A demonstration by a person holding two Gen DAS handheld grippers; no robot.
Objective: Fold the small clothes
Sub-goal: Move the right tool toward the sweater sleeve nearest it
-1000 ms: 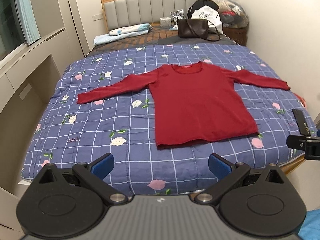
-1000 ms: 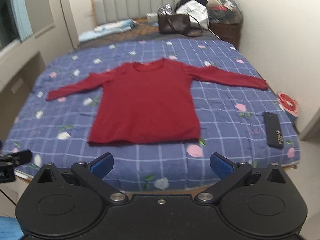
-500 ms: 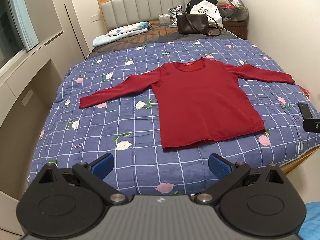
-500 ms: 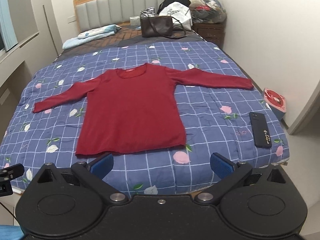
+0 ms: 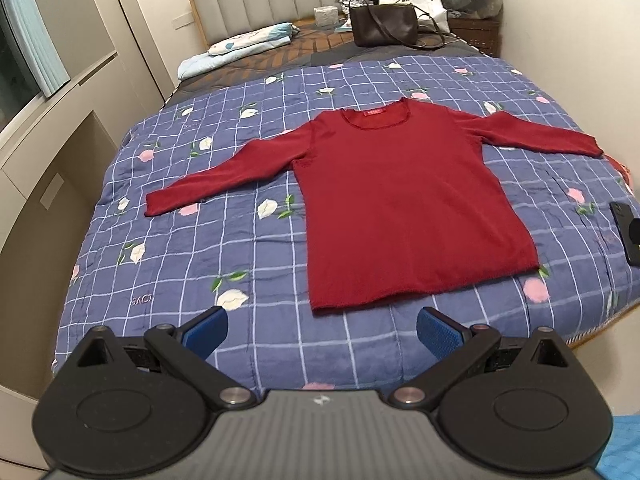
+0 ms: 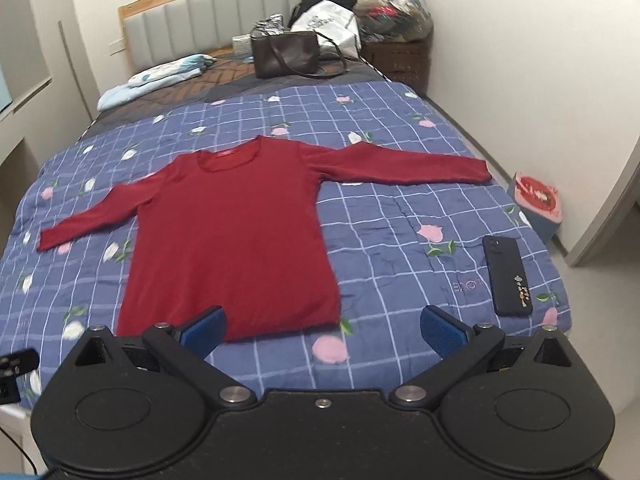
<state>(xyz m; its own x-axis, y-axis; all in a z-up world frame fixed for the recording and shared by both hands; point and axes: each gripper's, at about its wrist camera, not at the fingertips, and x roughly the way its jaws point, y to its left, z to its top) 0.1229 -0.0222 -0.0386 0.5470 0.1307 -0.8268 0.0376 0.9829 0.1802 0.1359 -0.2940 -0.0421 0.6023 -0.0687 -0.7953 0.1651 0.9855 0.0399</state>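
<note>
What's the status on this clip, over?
Left gripper open, empty; right gripper open, empty. Red long-sleeved knit top flat on the blue floral quilt, sleeves spread, unfolded. Black phone lies beside it, apart.

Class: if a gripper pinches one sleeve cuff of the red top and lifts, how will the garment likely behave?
The red top looks like soft knit, so it would probably drape limply. Lying flat on the quilt, it likely drags rather than slides as one piece.
</note>
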